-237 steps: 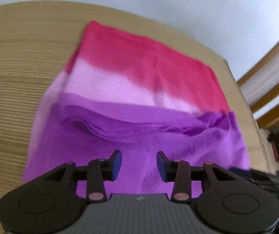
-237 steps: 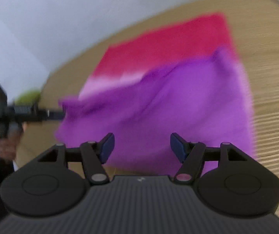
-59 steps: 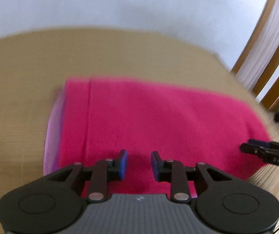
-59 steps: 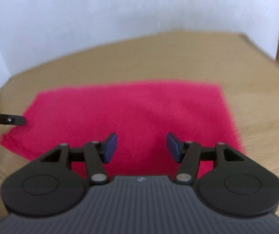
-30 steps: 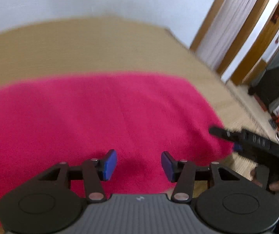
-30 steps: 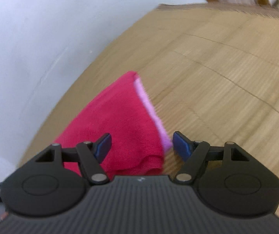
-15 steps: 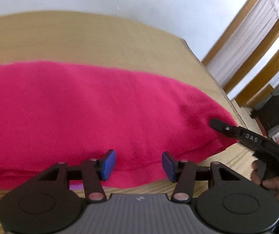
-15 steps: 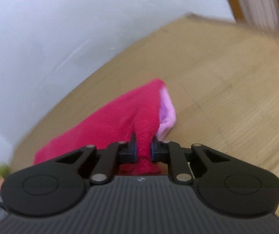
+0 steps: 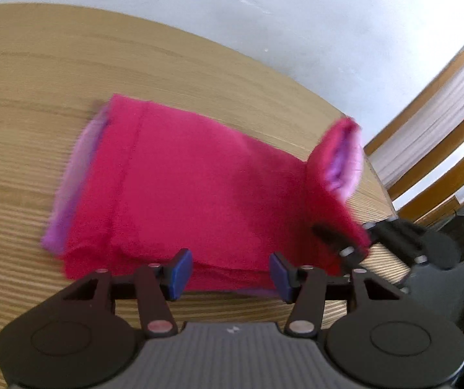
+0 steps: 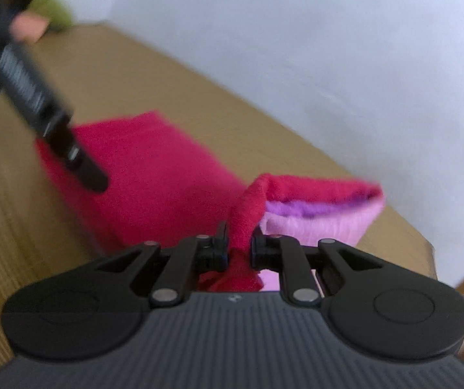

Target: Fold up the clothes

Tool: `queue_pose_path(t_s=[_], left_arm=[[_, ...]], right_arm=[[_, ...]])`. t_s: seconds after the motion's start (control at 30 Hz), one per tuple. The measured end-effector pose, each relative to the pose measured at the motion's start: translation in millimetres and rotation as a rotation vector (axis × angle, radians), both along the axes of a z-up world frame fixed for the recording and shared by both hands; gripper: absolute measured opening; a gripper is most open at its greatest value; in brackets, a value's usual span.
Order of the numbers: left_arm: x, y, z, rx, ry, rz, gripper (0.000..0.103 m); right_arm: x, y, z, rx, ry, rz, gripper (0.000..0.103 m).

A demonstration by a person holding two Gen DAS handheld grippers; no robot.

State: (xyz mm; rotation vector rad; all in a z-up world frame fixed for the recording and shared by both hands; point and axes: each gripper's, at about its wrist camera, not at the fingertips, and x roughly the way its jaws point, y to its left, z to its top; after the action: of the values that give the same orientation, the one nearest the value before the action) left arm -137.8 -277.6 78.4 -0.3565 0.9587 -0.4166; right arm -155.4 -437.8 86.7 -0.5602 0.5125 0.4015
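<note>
My right gripper (image 10: pixel 239 249) pinching the pink cloth (image 10: pixel 154 175) corner, lifting it off the wooden table (image 10: pixel 199 90), left gripper (image 10: pixel 94 176) hovering over the cloth.

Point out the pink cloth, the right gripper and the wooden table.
pink cloth (image 9: pixel 199 188): left wrist view, flat top layer.
right gripper (image 10: pixel 239 253): right wrist view, between fingertips pinching cloth.
wooden table (image 9: pixel 31 97): left wrist view, bare surface.

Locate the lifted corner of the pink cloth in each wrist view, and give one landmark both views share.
Left wrist view: the lifted corner stands up at right of centre, pinched by the right gripper.
Right wrist view: the corner rises at lower centre, just above the closed fingertips.
Shared landmark: the wooden table, under the cloth against the white wall, also seen at.
</note>
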Motion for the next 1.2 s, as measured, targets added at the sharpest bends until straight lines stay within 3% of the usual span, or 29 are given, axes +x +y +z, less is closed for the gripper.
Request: queue_pose_path(t_s=[0.1, 0.17, 0.23, 0.3, 0.4, 0.53, 0.73, 0.83, 0.93, 1.07, 1.2], left_arm=[[-2.7, 15.9, -1.2, -0.001, 0.011, -0.005, 0.055], [-4.3, 23.9, -0.4, -0.003, 0.012, -0.013, 0.055], [-0.5, 27.9, 2.1, -0.003, 0.005, -0.018, 0.055], [3.2, 30.3, 3.1, -0.003, 0.0, -0.016, 0.055], [9.5, 44.5, 3.0, -0.015, -0.005, 0.014, 0.055], [9.7, 68.7, 0.3, -0.02, -0.01, 0.085, 0.056], [18.0, 88.2, -19.8, -0.05, 0.022, 0.181, 0.059], [20.0, 88.8, -29.1, -0.063, 0.025, 0.195, 0.061], [20.6, 92.9, -36.7, -0.068, 0.043, 0.214, 0.062], [14.7, 108.8, -37.0, -0.094, 0.042, 0.235, 0.063], [16.5, 123.4, -34.1, -0.099, 0.044, 0.25, 0.063]], right_arm=[[4.7, 31.5, -18.7, -0.064, 0.047, 0.074, 0.02], [7.2, 35.9, -21.3, -0.04, 0.068, 0.041, 0.028], [7.2, 33.6, -9.8, 0.031, 0.088, 0.007, 0.038], [2.2, 27.5, 9.3, 0.127, 0.111, 0.012, 0.058], [-6.1, 20.0, 35.0, 0.259, 0.113, 0.027, 0.069], [-5.0, 24.5, 51.5, 0.4, 0.137, -0.023, 0.072], [64.8, 55.0, 48.6, 0.502, 0.321, -0.039, 0.072], [115.8, 89.0, 38.7, 0.492, 0.475, -0.086, 0.072], [147.8, 125.1, 21.5, 0.423, 0.555, -0.143, 0.072], [134.4, 138.3, 35.7, 0.352, 0.476, -0.145, 0.071], [97.3, 72.4, 70.5, 0.447, 0.296, -0.24, 0.072]])
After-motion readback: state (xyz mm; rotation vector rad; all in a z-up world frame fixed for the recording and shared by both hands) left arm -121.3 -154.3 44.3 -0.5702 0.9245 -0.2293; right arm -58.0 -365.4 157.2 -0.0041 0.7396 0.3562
